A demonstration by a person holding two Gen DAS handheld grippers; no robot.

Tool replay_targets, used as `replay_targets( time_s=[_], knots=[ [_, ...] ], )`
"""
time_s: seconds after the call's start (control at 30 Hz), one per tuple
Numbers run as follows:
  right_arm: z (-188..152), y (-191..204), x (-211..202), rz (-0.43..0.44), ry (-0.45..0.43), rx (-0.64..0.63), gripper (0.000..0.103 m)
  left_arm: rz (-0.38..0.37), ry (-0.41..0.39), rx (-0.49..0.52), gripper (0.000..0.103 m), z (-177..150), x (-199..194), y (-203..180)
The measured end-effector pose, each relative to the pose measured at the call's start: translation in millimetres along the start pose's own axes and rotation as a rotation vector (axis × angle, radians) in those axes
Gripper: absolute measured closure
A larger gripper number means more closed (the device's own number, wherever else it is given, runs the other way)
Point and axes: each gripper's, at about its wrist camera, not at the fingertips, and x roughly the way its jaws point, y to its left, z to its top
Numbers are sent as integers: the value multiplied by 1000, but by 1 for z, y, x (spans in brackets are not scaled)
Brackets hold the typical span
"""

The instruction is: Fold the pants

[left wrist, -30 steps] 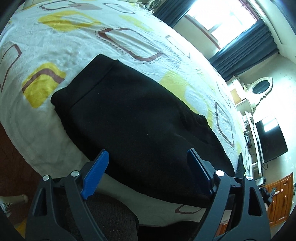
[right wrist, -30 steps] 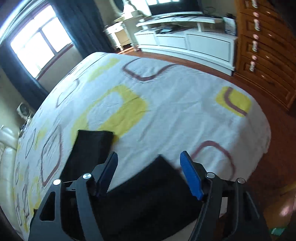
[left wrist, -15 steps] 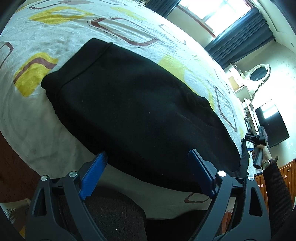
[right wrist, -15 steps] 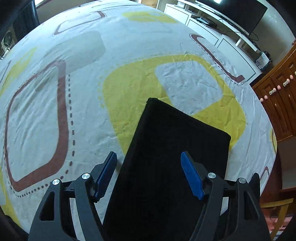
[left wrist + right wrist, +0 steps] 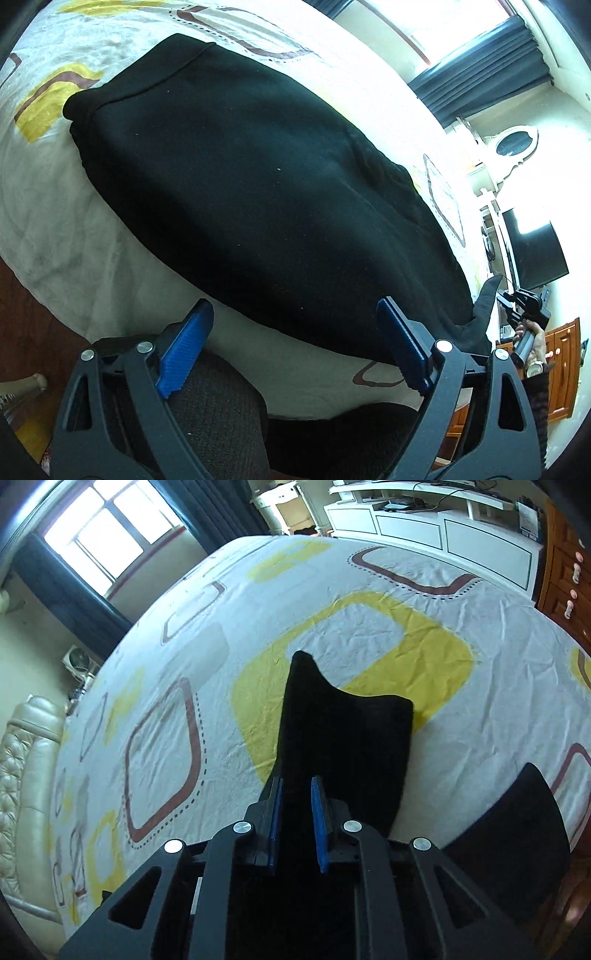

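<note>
A: Item one, pants [image 5: 258,192]?
B: Black, spread along the near edge of the bed [image 5: 55,236], waistband toward its left corner.

A: Left claw [image 5: 295,347]?
B: Spread wide above that near edge, nothing between its blue pads [image 5: 184,350].

A: Right claw [image 5: 297,823]?
B: Jaws closing, black leg cloth between them; the leg end [image 5: 354,734] lifts off the yellow patch. A hand [image 5: 532,343] holds its handle.

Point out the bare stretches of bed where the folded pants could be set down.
Right wrist view: open sheet between the headboard and the lifted pant leg, and beyond the leg toward the white cabinet. Left wrist view: a strip of sheet at the near edge. Crowded: the middle, under the black pants.
</note>
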Motion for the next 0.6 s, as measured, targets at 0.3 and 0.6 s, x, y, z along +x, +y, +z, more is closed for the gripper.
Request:
replay_targets(
  time_s=[0.3, 0.6],
  knots=[
    [-47, -87, -58, 125, -82, 157, 84, -24, -22, 67, 13, -1, -3, -26],
    [-11, 44, 28, 52, 86, 13, 40, -32, -23, 76, 13, 4, 3, -40]
  ],
)
